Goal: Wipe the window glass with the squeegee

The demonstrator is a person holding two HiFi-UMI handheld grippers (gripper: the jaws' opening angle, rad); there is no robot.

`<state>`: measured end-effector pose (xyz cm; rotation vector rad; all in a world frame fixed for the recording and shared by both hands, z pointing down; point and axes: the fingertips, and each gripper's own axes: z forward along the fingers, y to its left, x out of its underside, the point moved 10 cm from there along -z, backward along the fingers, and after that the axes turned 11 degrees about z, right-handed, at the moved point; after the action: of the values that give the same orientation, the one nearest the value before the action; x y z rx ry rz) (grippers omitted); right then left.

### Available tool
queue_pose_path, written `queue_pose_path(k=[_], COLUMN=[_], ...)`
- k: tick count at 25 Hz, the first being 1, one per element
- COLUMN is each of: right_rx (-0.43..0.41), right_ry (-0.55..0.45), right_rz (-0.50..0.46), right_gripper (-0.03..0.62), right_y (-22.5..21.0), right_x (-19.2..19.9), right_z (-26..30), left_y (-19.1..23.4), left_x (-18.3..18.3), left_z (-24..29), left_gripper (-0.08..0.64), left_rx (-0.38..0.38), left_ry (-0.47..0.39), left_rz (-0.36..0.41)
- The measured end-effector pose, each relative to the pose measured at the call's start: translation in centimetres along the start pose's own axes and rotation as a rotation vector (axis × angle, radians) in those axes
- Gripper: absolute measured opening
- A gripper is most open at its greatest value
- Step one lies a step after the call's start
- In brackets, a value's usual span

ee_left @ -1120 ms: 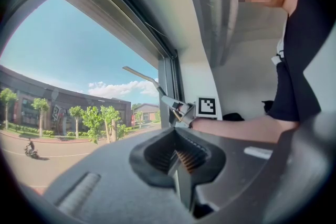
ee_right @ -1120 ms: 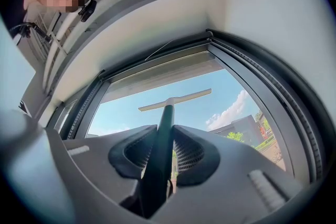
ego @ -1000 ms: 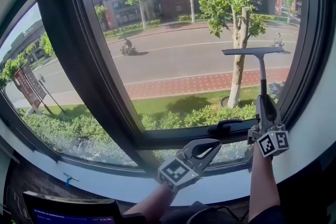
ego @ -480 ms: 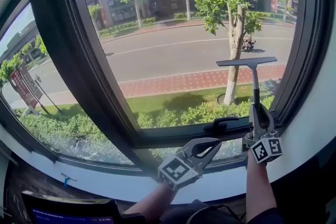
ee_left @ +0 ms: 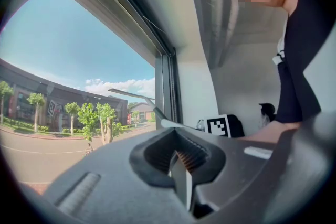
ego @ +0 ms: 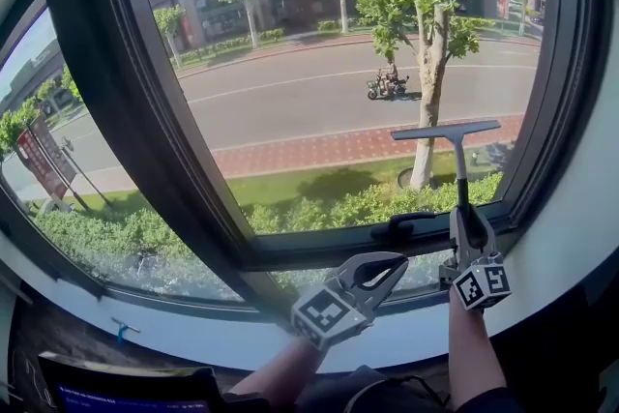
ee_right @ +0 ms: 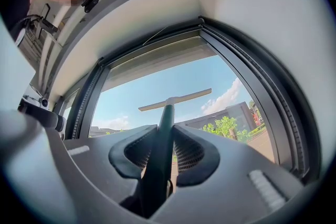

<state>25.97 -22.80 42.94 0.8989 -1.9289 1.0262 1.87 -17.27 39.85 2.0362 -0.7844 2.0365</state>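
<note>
The squeegee [ego: 457,171] stands upright against the lower right of the window glass [ego: 319,92], its blade [ego: 447,131] level and tilted slightly. My right gripper [ego: 465,221] is shut on the squeegee's dark handle just above the sill. In the right gripper view the handle [ee_right: 163,134] runs up between the jaws of my right gripper [ee_right: 167,140] to the blade [ee_right: 176,99]. My left gripper [ego: 390,265] hovers low by the bottom frame, to the left of the right one, shut and empty. The left gripper view shows my left gripper [ee_left: 176,152] with jaws closed and the squeegee [ee_left: 135,96] beyond.
A thick dark mullion [ego: 160,140] splits the window. A black window handle [ego: 406,225] sits on the bottom frame beside the squeegee. The white sill [ego: 193,332] runs below. A dark screen [ego: 116,392] is at the bottom left.
The squeegee and my right gripper have slid down the glass and slightly left. The left gripper has stayed near the bottom frame.
</note>
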Motion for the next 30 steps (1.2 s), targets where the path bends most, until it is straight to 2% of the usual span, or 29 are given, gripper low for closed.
queue_pose_path(k=[12, 30], right_rx=[0.046, 0.094], right_ry=[0.111, 0.202], right_rz=[0.027, 0.061], right_gripper=[0.098, 0.098], right_y=[-1.0, -2.0], right_x=[3.1, 6.8], right_z=[-2.8, -5.2], left_y=[-0.9, -1.2], left_x=[0.5, 0.9], left_z=[0.3, -0.1], left_gripper=[0.003, 0.003], left_rx=[0.009, 0.011], left_ry=[0.006, 0.018], left_rz=[-0.020, -0.034])
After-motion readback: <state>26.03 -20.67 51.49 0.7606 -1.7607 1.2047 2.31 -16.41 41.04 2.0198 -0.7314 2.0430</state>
